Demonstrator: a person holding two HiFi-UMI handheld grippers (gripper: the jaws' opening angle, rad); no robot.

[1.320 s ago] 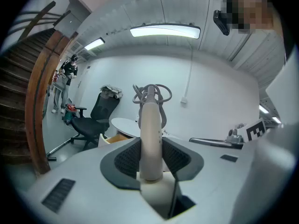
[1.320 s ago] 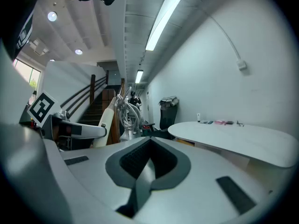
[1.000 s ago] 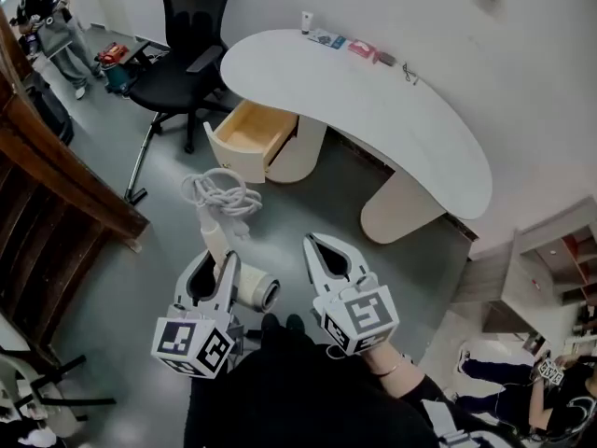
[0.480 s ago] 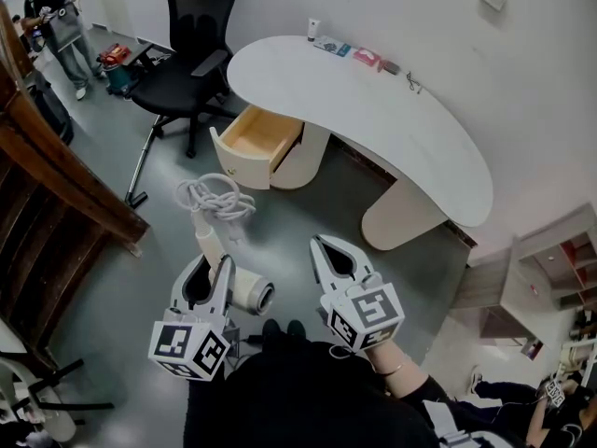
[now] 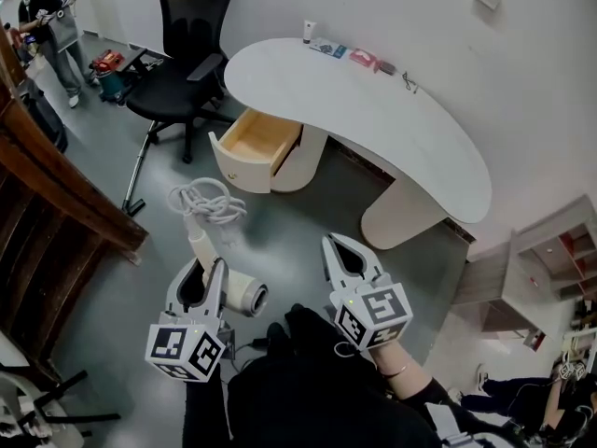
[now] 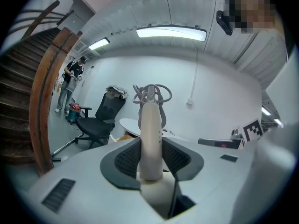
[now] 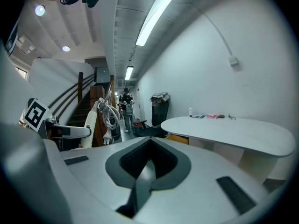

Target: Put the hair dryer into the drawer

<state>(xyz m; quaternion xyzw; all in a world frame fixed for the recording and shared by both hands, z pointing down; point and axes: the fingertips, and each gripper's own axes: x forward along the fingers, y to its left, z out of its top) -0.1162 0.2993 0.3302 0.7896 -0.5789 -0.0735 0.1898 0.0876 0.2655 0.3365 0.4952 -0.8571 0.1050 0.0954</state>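
Observation:
My left gripper (image 5: 200, 269) is shut on the handle of the cream hair dryer (image 5: 239, 296), held in the air above the grey floor. Its barrel points right, and its coiled white cord (image 5: 204, 202) hangs bunched off the handle end. In the left gripper view the handle (image 6: 150, 134) stands upright between the jaws of the left gripper (image 6: 151, 160), with the cord (image 6: 150, 93) on top. The open wooden drawer (image 5: 256, 139) juts from the white curved desk (image 5: 392, 124) farther ahead. My right gripper (image 5: 340, 244) is shut and holds nothing; the right gripper view (image 7: 148, 146) shows the dryer (image 7: 89, 124) to its left.
A black office chair (image 5: 187, 68) stands left of the drawer. A wooden stair rail (image 5: 65, 189) runs along the left. A person (image 5: 48, 21) stands at the far left by a red object (image 5: 105, 62). Small items (image 5: 359, 54) lie on the desk's far edge. A shelf unit (image 5: 560, 255) is at right.
Both grippers have drifted slightly lower in the head view, and the dryer with its cord has shifted a little left. The left gripper's hold is unchanged.

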